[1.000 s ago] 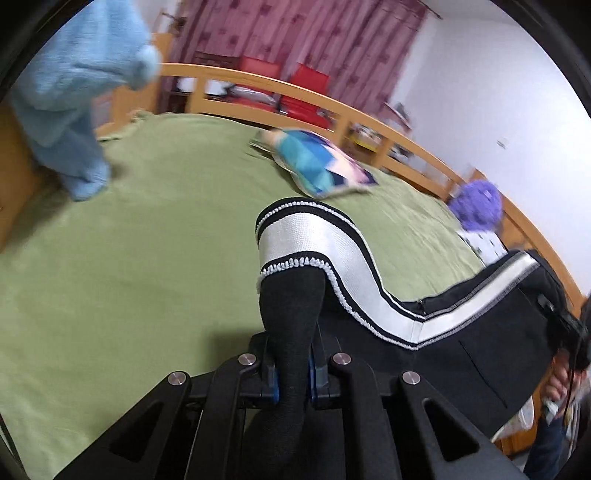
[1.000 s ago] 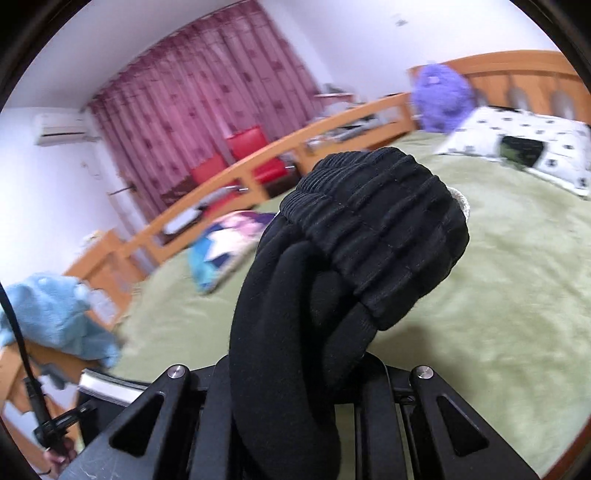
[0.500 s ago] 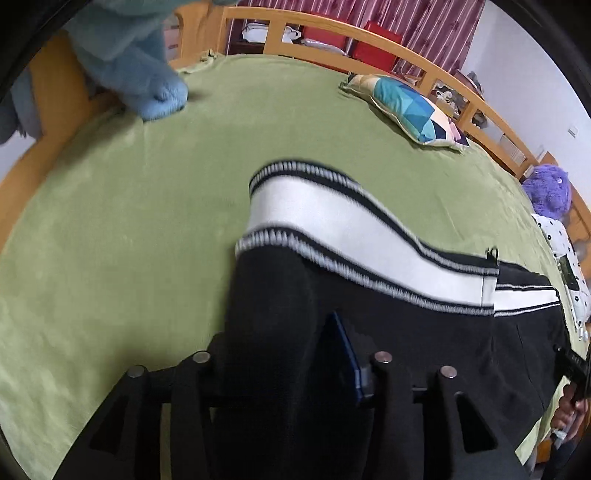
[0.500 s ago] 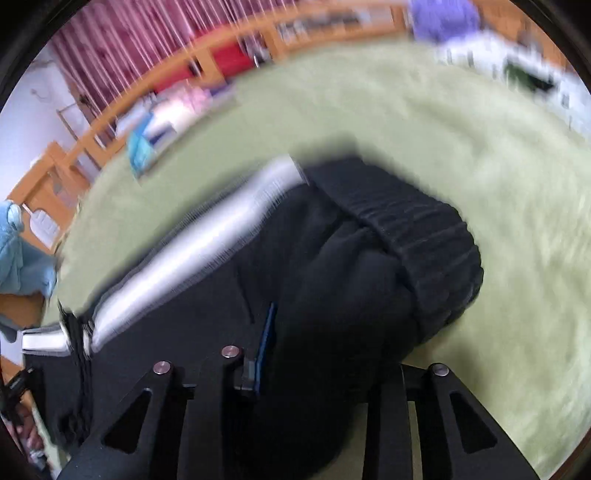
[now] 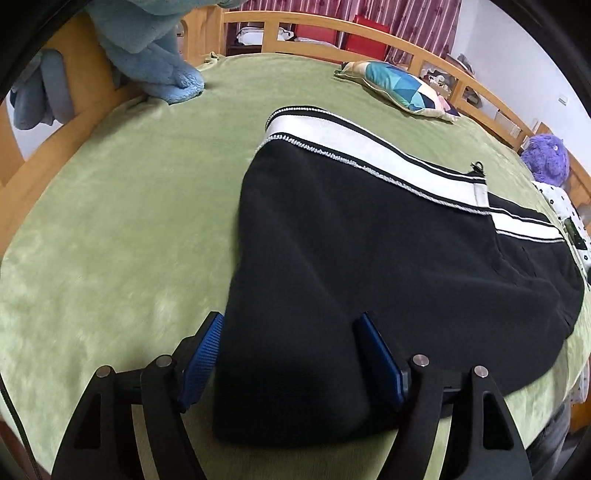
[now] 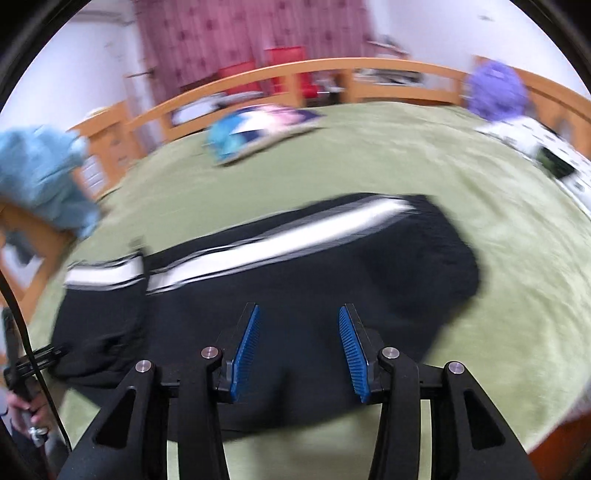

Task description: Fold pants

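The black pants with a white side stripe lie folded flat on the green bed cover. My left gripper is open, its blue pads on either side of the near corner of the fabric. In the right wrist view the pants lie across the bed, blurred. My right gripper is open just above their near edge, holding nothing.
A blue plush blanket hangs on the wooden bed rail at the far left. A colourful cushion lies at the far side. A purple plush toy and a spotted pillow sit at the right.
Both grippers held the pants up, then lowered them onto the bed and opened. The pants now lie flat and released.
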A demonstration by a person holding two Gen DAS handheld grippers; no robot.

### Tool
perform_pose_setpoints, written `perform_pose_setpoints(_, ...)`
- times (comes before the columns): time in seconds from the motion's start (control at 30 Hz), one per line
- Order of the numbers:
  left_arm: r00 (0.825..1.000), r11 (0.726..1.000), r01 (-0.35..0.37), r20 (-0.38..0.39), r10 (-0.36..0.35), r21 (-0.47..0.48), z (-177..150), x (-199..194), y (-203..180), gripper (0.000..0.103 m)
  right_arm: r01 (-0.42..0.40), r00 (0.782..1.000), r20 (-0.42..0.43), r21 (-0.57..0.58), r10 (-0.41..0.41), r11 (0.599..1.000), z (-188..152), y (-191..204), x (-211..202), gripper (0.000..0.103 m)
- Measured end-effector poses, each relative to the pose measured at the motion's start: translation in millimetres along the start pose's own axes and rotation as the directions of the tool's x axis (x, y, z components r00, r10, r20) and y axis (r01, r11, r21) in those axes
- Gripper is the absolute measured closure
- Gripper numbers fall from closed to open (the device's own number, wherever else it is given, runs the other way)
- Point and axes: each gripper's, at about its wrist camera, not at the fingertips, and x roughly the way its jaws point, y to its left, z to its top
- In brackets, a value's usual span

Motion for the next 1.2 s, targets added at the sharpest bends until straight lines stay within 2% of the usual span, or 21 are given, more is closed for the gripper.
perform_pose_setpoints(0.1, 1.000, 1.000, 0.009, -0.003, -0.009, -0.022, -7, -14, 5, 0.030, -0.088, 0.996, -0.024, -0.040, 0.087, 0.995, 2, 45, 16, 0.059)
perform_pose_setpoints(0.23, 1.000, 0.999, 0.001, 0.010, 0.000, -0.036, -15, -32, 11, 0.030, -0.230, 0.971, -0.083, -0.062, 0.225, 0.971, 0, 102, 41, 0.059)
perform_pose_setpoints(0.37, 1.000, 0.998, -0.008, 0.012, 0.009, -0.058, -22, -44, 18, 0.030, -0.234, 0.963, -0.161, -0.111, 0.214, 0.966, -15, 134, 61, 0.059)
perform_pose_setpoints(0.4, 1.000, 0.998, -0.010, 0.013, 0.011, -0.061, -23, -45, 19, 0.030, -0.229, 0.962, -0.181, -0.118, 0.206, 0.966, -21, 137, 62, 0.062)
perform_pose_setpoints(0.43, 1.000, 0.998, -0.008, 0.013, 0.009, -0.062, -24, -46, 20, 0.030, -0.238, 0.957, -0.200, -0.124, 0.210, 0.963, -29, 140, 65, 0.085)
perform_pose_setpoints(0.47, 1.000, 0.998, -0.005, 0.013, 0.006, -0.062, -24, -47, 19, 0.030, -0.259, 0.951, -0.206, -0.132, 0.229, 0.957, -34, 141, 65, 0.097)
perform_pose_setpoints(0.5, 1.000, 0.998, -0.004, 0.010, 0.004, -0.058, -23, -48, 18, 0.030, -0.266, 0.956, -0.167, -0.150, 0.240, 0.952, -37, 141, 56, 0.097)
perform_pose_setpoints(0.53, 1.000, 0.999, -0.001, 0.012, 0.002, -0.052, -22, -49, 17, 0.030, -0.270, 0.962, -0.084, -0.177, 0.259, 0.946, -40, 139, 36, 0.098)
perform_pose_setpoints(0.6, 1.000, 0.999, 0.017, 0.024, -0.016, -0.036, -19, -51, 13, 0.030, -0.323, 0.946, -0.029, -0.169, 0.323, 0.931, -42, 130, 14, 0.098)
perform_pose_setpoints(0.67, 0.999, 0.999, 0.031, 0.038, -0.031, -0.014, -13, -52, 9, 0.030, -0.338, 0.941, -0.056, -0.152, 0.333, 0.929, -48, 123, 13, 0.098)
perform_pose_setpoints(0.77, 0.998, 1.000, 0.031, 0.059, -0.031, -0.003, -2, -48, 2, 0.030, -0.285, 0.952, -0.169, -0.194, 0.254, 0.939, -65, 128, 41, 0.098)
perform_pose_setpoints(0.83, 0.998, 0.999, 0.034, 0.057, -0.033, -0.013, 3, -44, 2, 0.030, -0.281, 0.954, -0.172, -0.221, 0.246, 0.934, -69, 129, 45, 0.096)
perform_pose_setpoints(0.9, 0.998, 0.999, 0.045, 0.049, -0.044, -0.021, 5, -39, 4, 0.030, -0.318, 0.946, -0.130, -0.206, 0.297, 0.925, -60, 123, 36, 0.094)
perform_pose_setpoints(0.93, 0.998, 0.999, 0.045, 0.042, -0.044, -0.022, 5, -35, 4, 0.030, -0.332, 0.942, -0.111, -0.190, 0.315, 0.924, -54, 121, 34, 0.084)
perform_pose_setpoints(0.97, 0.999, 0.999, 0.041, 0.037, -0.040, -0.023, 4, -32, 4, 0.030, -0.338, 0.941, -0.084, -0.163, 0.328, 0.927, -46, 119, 33, 0.067)
perform_pose_setpoints(1.03, 0.999, 0.999, 0.033, 0.030, -0.032, -0.034, 3, -25, 6, 0.030, -0.331, 0.943, -0.068, -0.132, 0.325, 0.934, -33, 116, 42, 0.056)
perform_pose_setpoints(1.1, 0.997, 0.997, 0.043, 0.060, -0.039, -0.063, 0, -25, 10, 0.030, -0.302, 0.952, -0.095, -0.125, 0.292, 0.945, -19, 120, 65, 0.056)
perform_pose_setpoints(1.2, 0.996, 0.995, 0.081, 0.046, -0.078, -0.063, -1, -24, 15, 0.030, -0.266, 0.959, -0.129, -0.109, 0.252, 0.958, -1, 124, 99, 0.056)
